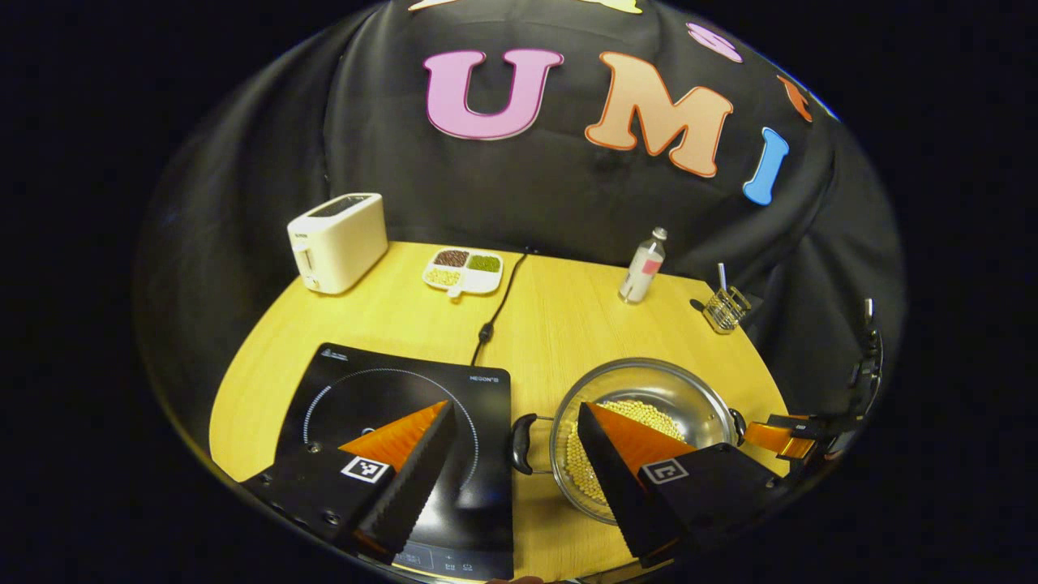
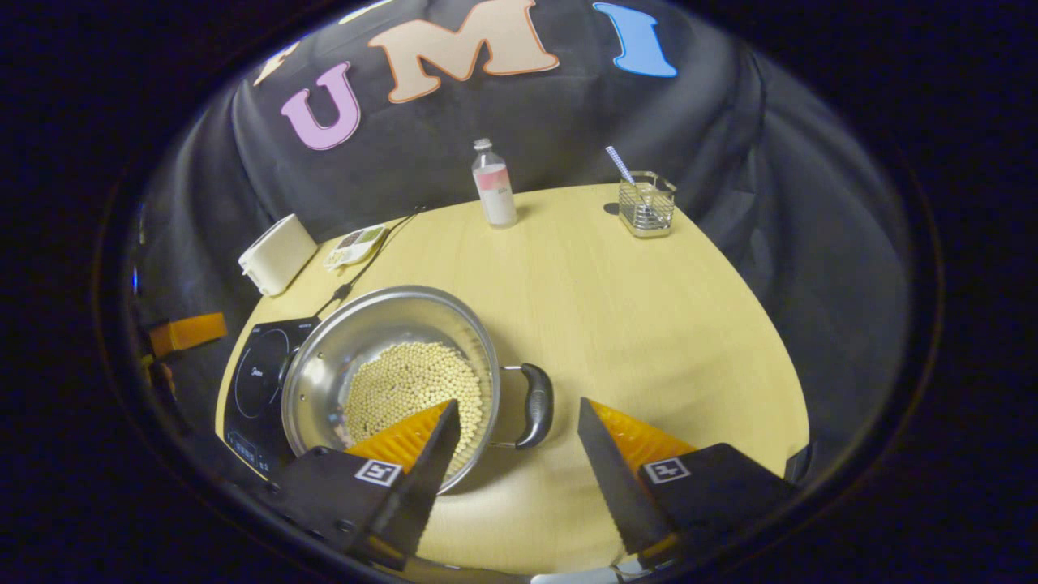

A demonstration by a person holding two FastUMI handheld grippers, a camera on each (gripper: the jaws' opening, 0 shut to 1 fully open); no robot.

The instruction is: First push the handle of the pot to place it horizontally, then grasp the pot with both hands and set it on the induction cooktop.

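In the left gripper view, going from left to right, a cream toaster [image 1: 337,241] is standing at the table's [image 1: 559,316] far left corner, a divided dish [image 1: 463,270] of mixed grains is lying beside it, and a black power cord [image 1: 496,308] is running down to the induction cooktop [image 1: 389,454], whose small white lettering near its top corners is too small to make out. The left gripper [image 1: 515,438] is hovering with its jaws spread wide, one finger over the cooktop and the other over the pot [image 1: 641,426], with the pot's near handle [image 1: 523,444] lying between them but untouched. The steel pot, holding pale beans [image 1: 641,414], is sitting on the table just right of the cooktop, not on it. Behind it a clear bottle [image 1: 642,266] with a pink label and a wire holder [image 1: 724,308] are standing. The right gripper view is showing the pot's other handle [image 2: 535,404] lying level between the open jaws of the right gripper [image 2: 515,438], clear of both, and it is bringing the bottle [image 2: 493,183], its label unreadable, and the wire holder [image 2: 645,203] with a checked straw [image 2: 620,165] closer.
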